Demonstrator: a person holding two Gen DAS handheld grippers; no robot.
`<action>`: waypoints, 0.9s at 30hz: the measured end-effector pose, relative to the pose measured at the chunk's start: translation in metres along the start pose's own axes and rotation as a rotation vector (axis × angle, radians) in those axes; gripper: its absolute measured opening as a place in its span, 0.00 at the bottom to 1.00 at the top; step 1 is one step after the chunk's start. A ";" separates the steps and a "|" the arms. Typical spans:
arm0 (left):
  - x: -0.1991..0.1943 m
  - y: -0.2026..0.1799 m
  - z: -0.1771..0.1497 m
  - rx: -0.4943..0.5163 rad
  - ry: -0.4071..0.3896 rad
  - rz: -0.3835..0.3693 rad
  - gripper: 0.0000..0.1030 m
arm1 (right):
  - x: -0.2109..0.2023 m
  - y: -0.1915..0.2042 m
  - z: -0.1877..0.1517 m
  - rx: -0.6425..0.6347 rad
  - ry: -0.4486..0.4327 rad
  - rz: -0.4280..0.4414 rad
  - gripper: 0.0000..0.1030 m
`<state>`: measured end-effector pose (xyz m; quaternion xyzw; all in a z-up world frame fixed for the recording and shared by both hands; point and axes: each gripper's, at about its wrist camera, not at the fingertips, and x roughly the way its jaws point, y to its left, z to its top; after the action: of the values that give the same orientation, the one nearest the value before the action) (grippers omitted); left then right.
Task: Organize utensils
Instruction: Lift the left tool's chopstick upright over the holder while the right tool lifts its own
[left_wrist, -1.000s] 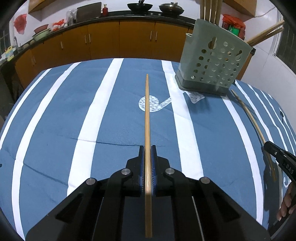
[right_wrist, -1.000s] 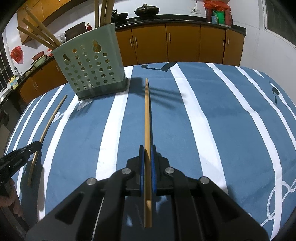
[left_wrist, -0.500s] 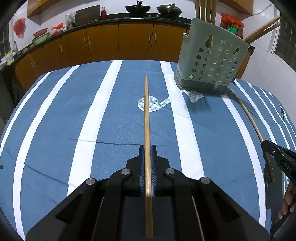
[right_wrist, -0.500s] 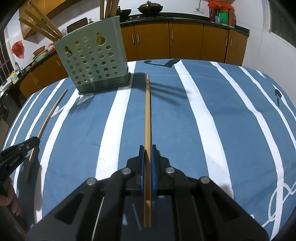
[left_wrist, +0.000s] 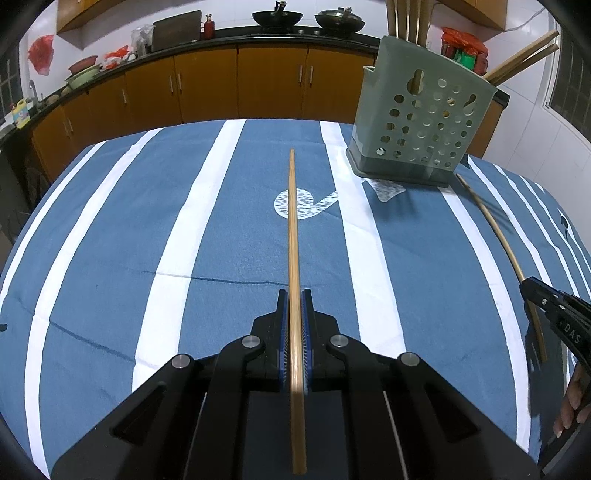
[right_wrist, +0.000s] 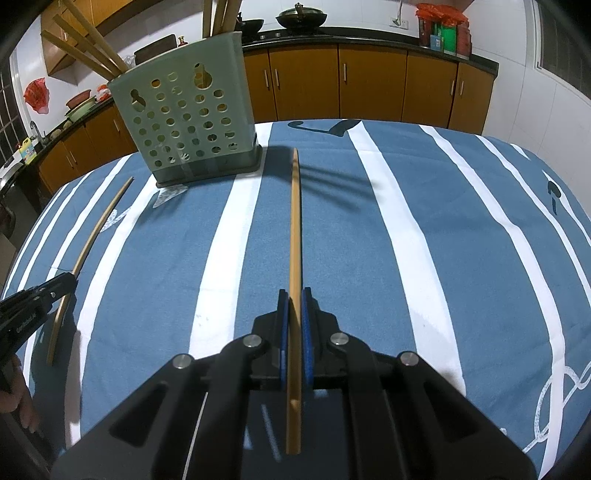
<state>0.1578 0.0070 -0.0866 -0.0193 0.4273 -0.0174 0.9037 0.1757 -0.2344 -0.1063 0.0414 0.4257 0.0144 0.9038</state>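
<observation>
My left gripper (left_wrist: 294, 295) is shut on a wooden chopstick (left_wrist: 293, 229) that points forward above the blue striped tablecloth. My right gripper (right_wrist: 294, 295) is shut on a second wooden chopstick (right_wrist: 294, 221), also held above the cloth. The pale green perforated utensil holder (left_wrist: 421, 129) stands ahead to the right in the left wrist view, and ahead to the left in the right wrist view (right_wrist: 188, 122). Several chopsticks stick out of its top. Each gripper and its chopstick shows at the edge of the other's view, the right gripper (left_wrist: 532, 286) and the left gripper (right_wrist: 68, 282).
The table is covered by a blue cloth with white stripes (left_wrist: 184, 229). Wooden kitchen cabinets (left_wrist: 221, 85) with a dark counter, pans and jars run behind the table. A white tiled wall (right_wrist: 535, 110) is at the right.
Both grippers have moved a little nearer the holder, which looks larger in the right wrist view. Each keeps its hold on its chopstick.
</observation>
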 end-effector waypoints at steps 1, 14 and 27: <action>0.000 0.000 0.000 0.001 -0.001 0.002 0.08 | 0.000 0.000 0.000 -0.001 -0.001 -0.001 0.09; -0.002 0.002 -0.001 -0.001 0.003 -0.007 0.07 | -0.001 0.001 -0.001 -0.003 -0.010 -0.008 0.08; -0.034 0.010 0.012 -0.024 -0.068 -0.033 0.07 | -0.036 -0.004 0.016 0.014 -0.114 -0.003 0.08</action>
<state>0.1458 0.0188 -0.0531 -0.0376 0.3962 -0.0267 0.9170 0.1651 -0.2419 -0.0682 0.0481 0.3736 0.0078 0.9263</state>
